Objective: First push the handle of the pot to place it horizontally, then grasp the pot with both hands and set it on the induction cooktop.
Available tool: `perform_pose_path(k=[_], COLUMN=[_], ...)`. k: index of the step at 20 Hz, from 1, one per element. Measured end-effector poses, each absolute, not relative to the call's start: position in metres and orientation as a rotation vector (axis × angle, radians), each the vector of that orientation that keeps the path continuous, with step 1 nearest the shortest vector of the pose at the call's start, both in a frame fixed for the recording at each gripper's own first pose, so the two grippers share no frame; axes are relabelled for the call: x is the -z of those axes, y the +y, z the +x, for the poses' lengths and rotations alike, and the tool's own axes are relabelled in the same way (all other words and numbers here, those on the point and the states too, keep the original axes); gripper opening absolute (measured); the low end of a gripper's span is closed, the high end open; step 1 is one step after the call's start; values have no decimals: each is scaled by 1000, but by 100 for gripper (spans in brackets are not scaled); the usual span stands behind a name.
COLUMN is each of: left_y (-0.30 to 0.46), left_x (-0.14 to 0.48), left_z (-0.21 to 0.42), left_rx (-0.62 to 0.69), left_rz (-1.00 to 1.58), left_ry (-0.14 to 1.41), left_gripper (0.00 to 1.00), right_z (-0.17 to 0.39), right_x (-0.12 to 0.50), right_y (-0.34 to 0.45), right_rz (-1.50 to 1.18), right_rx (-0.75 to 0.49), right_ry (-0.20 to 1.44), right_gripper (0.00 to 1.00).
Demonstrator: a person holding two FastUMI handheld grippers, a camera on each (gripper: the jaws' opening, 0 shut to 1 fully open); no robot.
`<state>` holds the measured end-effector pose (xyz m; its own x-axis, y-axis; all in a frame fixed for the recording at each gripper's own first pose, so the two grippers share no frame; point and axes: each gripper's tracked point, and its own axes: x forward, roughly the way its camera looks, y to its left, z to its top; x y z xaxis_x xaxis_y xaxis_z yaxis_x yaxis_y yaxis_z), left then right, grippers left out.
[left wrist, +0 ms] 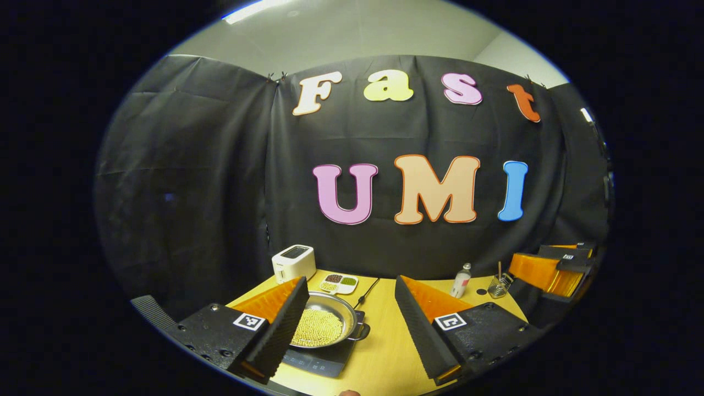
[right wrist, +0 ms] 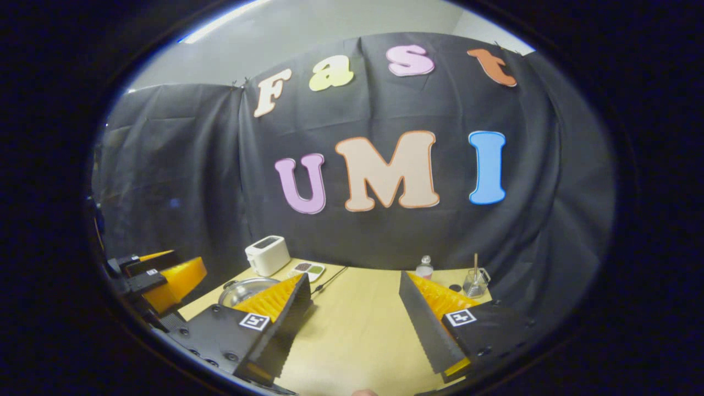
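1. The tabletop [left wrist: 385,352] carries everything; at its left part lies the induction cooktop [left wrist: 319,360], dark and flat.
2. The pot [left wrist: 324,324], holding pale beads, appears to rest on the cooktop already, so the task looks near done.
3. The left gripper [left wrist: 352,330] hovers with jaws wide apart, holding nothing; the pot lies just ahead, behind its left finger, with a side handle [left wrist: 360,331] pointing into the gap.
4. The right gripper [right wrist: 355,324] is likewise spread and empty; the pot sits off to its left, so the left gripper is nearer.
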<state>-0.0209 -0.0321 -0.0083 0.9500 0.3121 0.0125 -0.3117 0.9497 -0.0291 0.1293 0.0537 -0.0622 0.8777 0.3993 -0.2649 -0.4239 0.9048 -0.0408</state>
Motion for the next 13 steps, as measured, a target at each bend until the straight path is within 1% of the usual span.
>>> perform_pose_path(k=[2,3,4,5,6,7,10,11,13], left_y=[-45,-51,-56,-61,-63,-65,-77,-83,-88], left_x=[5,4,2,-1,-4,-6,-10,-10,-11], left_z=[-30,-34,-37,-41,-45,-48,-52,-54,-57], left_rx=[-327,-331,-331,-331,-336,-339,-328,-317,-304], left_rz=[-44,-52,-57,-55,-48,-38,-25,-27,-25], left_ry=[-39,-47,-49,-55,-60,-65,-78,-80,-79], left_gripper=[96,93,96,93,99,96,96,93,93], right_z=[122,115,111,106,104,99,89,86,83], right_x=[44,37,32,28,24,23,18,16,15], right_y=[45,41,37,33,27,22,13,9,5], right_rz=[-101,-105,-106,-110,-112,-109,-70,-58,-44], right_rx=[-443,-449,-450,-447,-441,-438,-439,-439,-440], right_ry=[218,202,189,172,161,154,149,149,144], right_gripper=[92,92,92,92,92,92,92,92,92])
